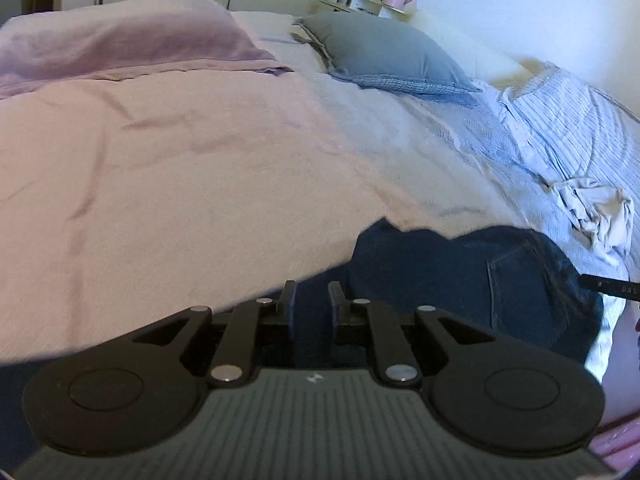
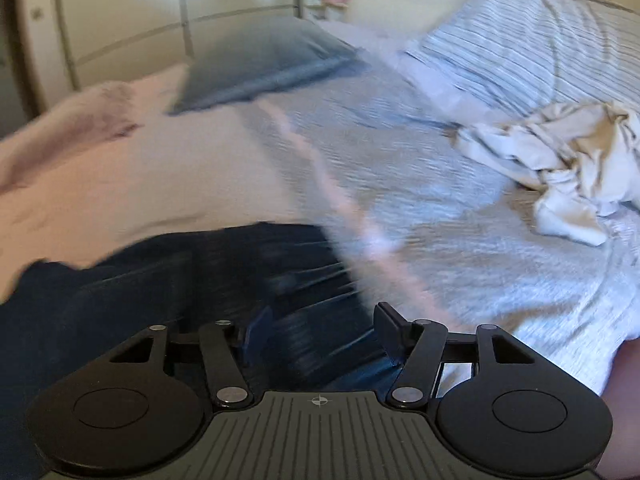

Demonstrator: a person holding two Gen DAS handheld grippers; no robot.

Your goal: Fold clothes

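Dark blue jeans (image 1: pixel 460 280) lie on the bed near its front edge, with a back pocket showing. My left gripper (image 1: pixel 312 300) sits low over them, its fingers close together with denim filling the narrow gap. In the right wrist view, which is blurred by motion, the jeans (image 2: pixel 160 280) spread out to the left and under my right gripper (image 2: pixel 320 330). Its fingers stand wide apart above the denim. A crumpled beige garment (image 1: pixel 596 212) lies on the bed to the right, also in the right wrist view (image 2: pixel 560 160).
A pink blanket (image 1: pixel 160 160) covers the left half of the bed and a pale blue cover (image 2: pixel 440 200) the right half. A grey-blue pillow (image 1: pixel 392 56) and a striped pillow (image 1: pixel 560 120) lie at the head. A wardrobe and a shelf stand behind.
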